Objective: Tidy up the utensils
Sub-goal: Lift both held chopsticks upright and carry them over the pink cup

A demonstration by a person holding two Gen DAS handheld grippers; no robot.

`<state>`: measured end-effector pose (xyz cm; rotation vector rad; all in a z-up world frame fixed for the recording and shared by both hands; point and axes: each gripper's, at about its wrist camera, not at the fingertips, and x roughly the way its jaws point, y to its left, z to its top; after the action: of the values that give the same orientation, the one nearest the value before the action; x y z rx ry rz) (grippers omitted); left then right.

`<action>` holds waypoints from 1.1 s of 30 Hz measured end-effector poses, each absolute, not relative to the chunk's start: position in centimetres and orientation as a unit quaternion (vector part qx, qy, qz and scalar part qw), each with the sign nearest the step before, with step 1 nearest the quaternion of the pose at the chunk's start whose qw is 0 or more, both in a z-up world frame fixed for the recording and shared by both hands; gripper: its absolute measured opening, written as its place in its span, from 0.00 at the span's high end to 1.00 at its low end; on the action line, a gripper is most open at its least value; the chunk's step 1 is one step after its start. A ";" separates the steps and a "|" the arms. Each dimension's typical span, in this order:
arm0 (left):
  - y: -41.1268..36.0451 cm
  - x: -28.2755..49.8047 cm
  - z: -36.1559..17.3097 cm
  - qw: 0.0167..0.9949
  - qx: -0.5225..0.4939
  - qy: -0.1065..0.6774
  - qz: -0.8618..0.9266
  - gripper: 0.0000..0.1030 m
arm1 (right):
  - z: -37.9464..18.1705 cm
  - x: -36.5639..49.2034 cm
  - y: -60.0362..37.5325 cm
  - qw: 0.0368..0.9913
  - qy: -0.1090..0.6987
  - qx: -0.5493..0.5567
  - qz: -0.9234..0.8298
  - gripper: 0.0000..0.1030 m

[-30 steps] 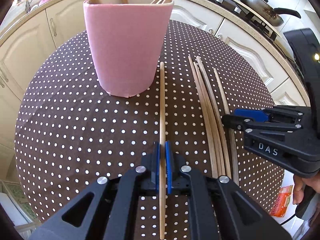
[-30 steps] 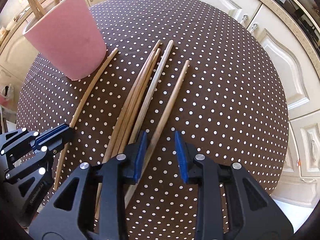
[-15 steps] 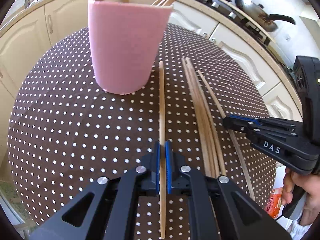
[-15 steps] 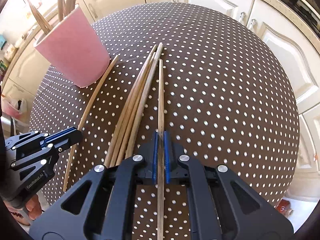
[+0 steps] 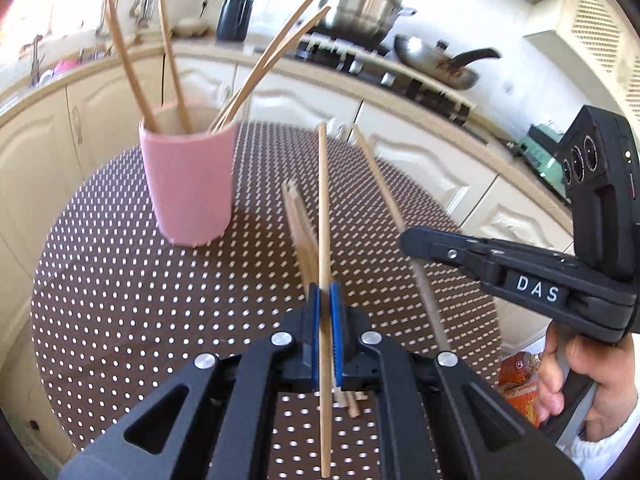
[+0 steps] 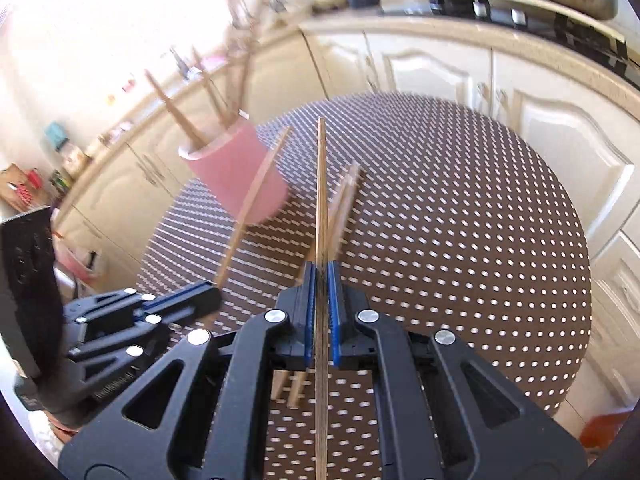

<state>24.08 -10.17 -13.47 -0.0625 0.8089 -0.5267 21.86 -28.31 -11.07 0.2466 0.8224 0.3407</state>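
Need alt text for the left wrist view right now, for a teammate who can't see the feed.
The left gripper is shut on a wooden chopstick, lifted above the polka-dot table. Ahead left stands a pink cup holding more sticks; the right gripper holds another chopstick, and several lie on the table.

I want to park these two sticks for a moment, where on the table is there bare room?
Bare cloth lies left of the pink cup and along the table right of the loose sticks. Between cup and loose sticks it is crowded.
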 end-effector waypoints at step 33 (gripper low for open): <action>-4.8 20.3 -2.1 0.952 -0.057 0.179 -0.240 0.94 | 0.0 19.0 -19.9 0.948 0.180 0.096 0.243 0.93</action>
<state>20.26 -4.80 -2.12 -0.1158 0.3636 -0.4886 19.01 -19.94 0.01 0.1955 0.3660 0.4954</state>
